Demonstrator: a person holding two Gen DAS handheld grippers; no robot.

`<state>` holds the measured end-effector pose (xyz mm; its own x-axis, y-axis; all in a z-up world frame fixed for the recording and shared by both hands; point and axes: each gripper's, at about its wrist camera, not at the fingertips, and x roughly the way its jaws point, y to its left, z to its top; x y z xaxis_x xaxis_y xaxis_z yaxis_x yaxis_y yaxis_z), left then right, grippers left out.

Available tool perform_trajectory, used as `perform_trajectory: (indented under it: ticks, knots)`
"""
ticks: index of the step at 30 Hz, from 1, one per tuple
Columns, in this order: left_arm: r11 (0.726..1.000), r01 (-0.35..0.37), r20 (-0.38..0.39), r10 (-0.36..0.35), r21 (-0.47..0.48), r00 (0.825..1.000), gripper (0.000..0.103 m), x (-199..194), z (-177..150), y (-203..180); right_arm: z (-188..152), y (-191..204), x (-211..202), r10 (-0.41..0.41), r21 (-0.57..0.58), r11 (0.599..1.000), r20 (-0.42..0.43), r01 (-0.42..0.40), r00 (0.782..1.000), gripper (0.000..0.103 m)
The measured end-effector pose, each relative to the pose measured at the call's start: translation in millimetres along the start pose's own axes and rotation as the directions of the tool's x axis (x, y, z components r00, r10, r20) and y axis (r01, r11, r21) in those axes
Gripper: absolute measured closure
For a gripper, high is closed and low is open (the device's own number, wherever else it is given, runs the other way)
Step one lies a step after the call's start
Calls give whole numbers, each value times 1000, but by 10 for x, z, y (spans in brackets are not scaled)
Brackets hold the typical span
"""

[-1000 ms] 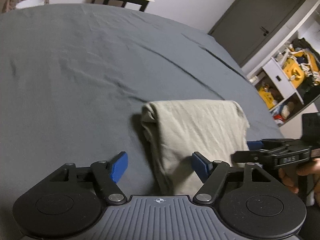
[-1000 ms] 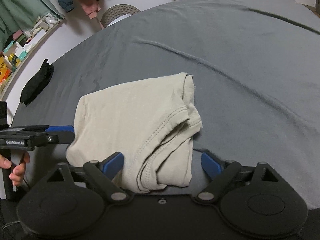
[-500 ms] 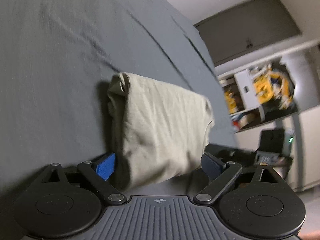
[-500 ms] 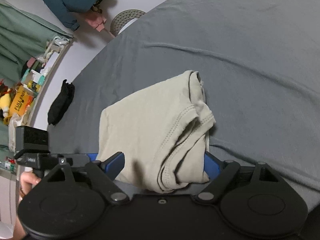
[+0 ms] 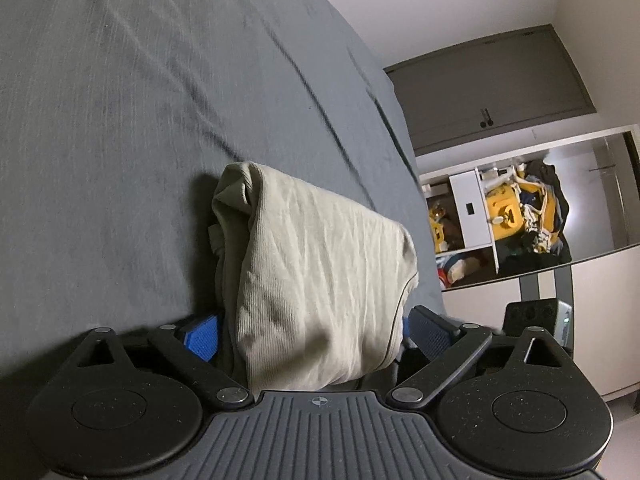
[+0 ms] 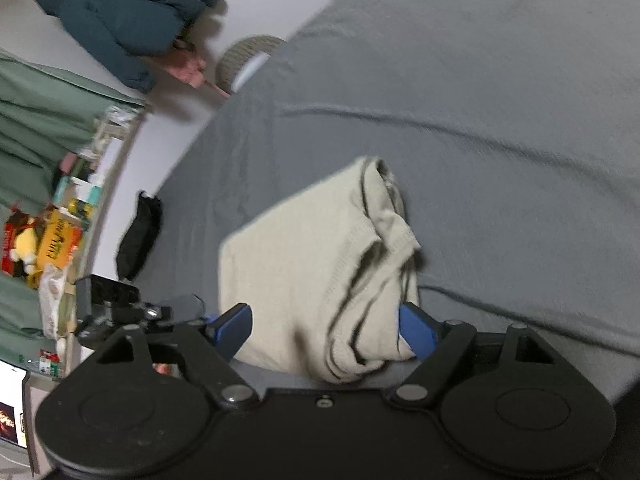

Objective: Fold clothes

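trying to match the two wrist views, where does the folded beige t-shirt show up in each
Left wrist: folded beige t-shirt lies lower centre, between the left gripper fingers.
Right wrist: the same shirt lies centre, between the right gripper fingers.
Shared landmark: the grey bedsheet beneath it.

Dim indoor light, soft and even, no hard glare. Left wrist view mostly sharp; grey bedsheet (image 5: 160,120) streaks slightly toward the top. Bright patch on the open shelf (image 5: 520,216) at right. Beige folded garment (image 5: 320,280) casts a dark shadow on its left side. Right wrist view has heavy motion blur: garment edges, the hanging jacket (image 6: 120,28) and shelf clutter smear. Strong fisheye bending, black vignette corners.
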<state>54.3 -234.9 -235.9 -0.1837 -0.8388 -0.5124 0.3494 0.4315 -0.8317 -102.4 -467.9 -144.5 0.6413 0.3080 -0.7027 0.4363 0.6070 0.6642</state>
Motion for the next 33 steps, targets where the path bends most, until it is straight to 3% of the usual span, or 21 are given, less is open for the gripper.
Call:
perform_trajectory:
  ticks: [2,5,13,15,16,17,24,29,33]
  knots:
    - [1000,1,5,-1,7,1000,6,-1,7,-19,9,-59,84,-17,25,1000,-31,18,999,23]
    - [1000,1,11,-1,30,1000,1,5,-1,-61,21,-120,170,20,58,998,-56,-17,998,22]
    - [998,-15,79,10,58,997,2,-49,28,-123,78,-118,277,77,68,995,-24,-76,997,26]
    - [997,-37,91,30,72,995,7,-58,40,-155,80,-117,290,74,70,995,-12,-73,997,38]
    - [996,-50,97,42,80,994,18,-63,51,-173,84,-122,298,70,74,995,-10,-70,997,41]
    - [995,-64,101,56,78,993,38,-59,63,-173,88,-128,304,72,79,994,-9,-71,997,45]
    - [987,-140,128,128,85,983,78,-59,122,-175,36,-74,322,73,53,996,-3,-72,997,65]
    - [956,-238,190,205,171,960,85,-126,121,-425,-21,182,288,19,-75,997,34,-17,999,71]
    - [909,-337,291,262,245,920,85,-366,130,-698,-21,499,288,33,-155,988,54,-24,998,72]
